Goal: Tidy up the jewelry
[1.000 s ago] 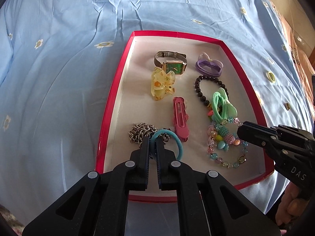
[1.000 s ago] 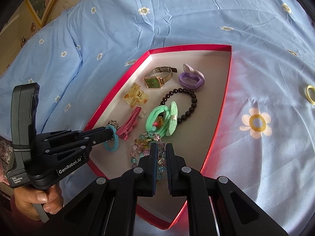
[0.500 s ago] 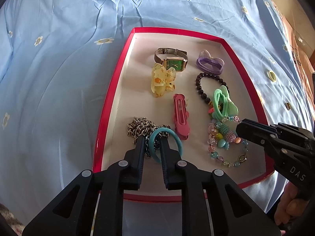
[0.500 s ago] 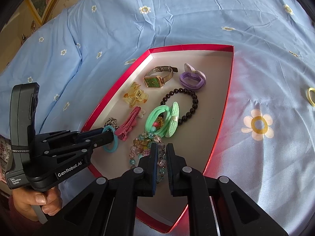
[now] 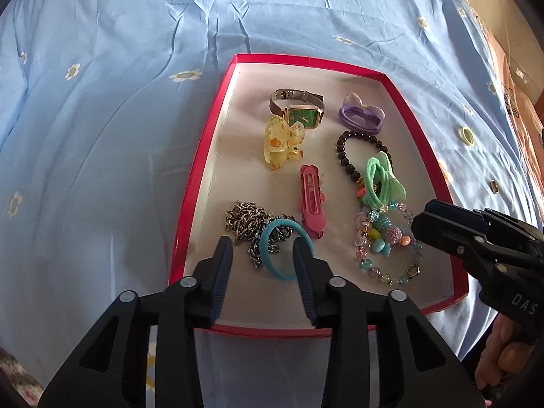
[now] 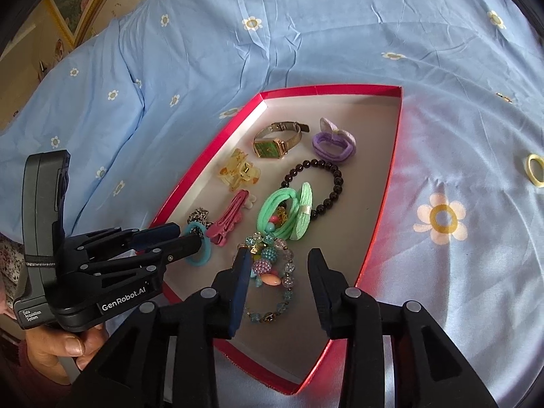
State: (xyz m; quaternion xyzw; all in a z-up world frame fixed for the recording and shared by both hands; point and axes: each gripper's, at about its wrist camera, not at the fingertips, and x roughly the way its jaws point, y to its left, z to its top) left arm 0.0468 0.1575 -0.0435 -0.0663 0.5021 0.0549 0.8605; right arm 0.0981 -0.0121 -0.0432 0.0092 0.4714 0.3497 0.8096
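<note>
A red tray [image 5: 192,183] on the blue bedsheet holds jewelry: a green-faced watch [image 5: 302,115], yellow claw clip [image 5: 282,142], pink hair clip [image 5: 311,197], purple hair tie [image 5: 362,115], black bead bracelet [image 5: 346,159], green hair tie [image 5: 382,178], pastel bead bracelet [image 5: 382,238], silver chain [image 5: 246,222] and a teal hair tie [image 5: 284,253]. My left gripper [image 5: 263,255] is open, its jaws astride the teal hair tie's near part. My right gripper [image 6: 277,265] is open just above the pastel bead bracelet [image 6: 272,265].
A yellow ring [image 6: 535,170] lies on the sheet right of the tray [image 6: 387,183]; it also shows in the left wrist view [image 5: 465,135]. Another small ring [image 5: 494,186] lies nearer. A picture frame [image 6: 73,10] stands at the far left.
Both grippers have opened from shut. The left one let go of the teal hair tie, which now lies on the tray over the chain. The right one drew back slightly.
</note>
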